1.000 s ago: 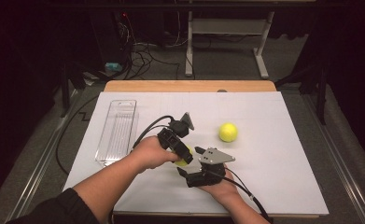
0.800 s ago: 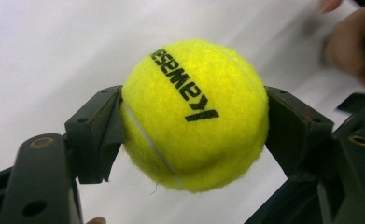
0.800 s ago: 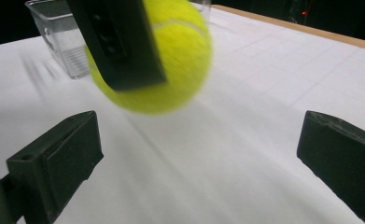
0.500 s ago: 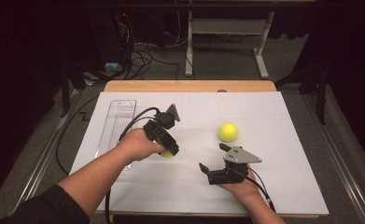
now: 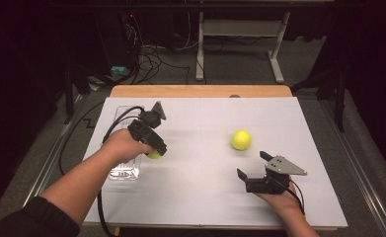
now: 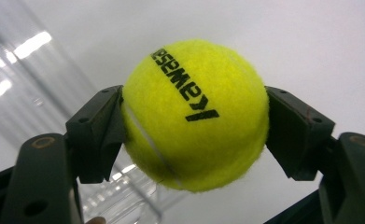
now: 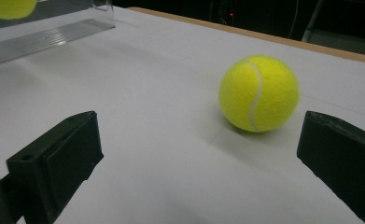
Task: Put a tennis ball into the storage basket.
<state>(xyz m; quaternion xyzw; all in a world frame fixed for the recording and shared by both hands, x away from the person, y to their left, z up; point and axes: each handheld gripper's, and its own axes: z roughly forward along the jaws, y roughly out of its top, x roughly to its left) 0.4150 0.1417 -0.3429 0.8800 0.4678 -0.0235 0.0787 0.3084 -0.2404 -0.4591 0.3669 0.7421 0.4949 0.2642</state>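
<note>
The ball (image 6: 196, 114) in the black left gripper (image 5: 153, 148) is bright yellow with black letters and a thin white line. The other ball (image 5: 241, 139) is yellow too, with a white curve. The table (image 5: 200, 163) is white with a brown far edge. The box (image 5: 124, 170) is clear.

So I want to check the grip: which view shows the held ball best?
The left gripper view: the held ball sits close up, squeezed between both fingers. The high view shows a small yellow sliver under the left gripper. The right gripper view catches its edge at the top left corner.
</note>
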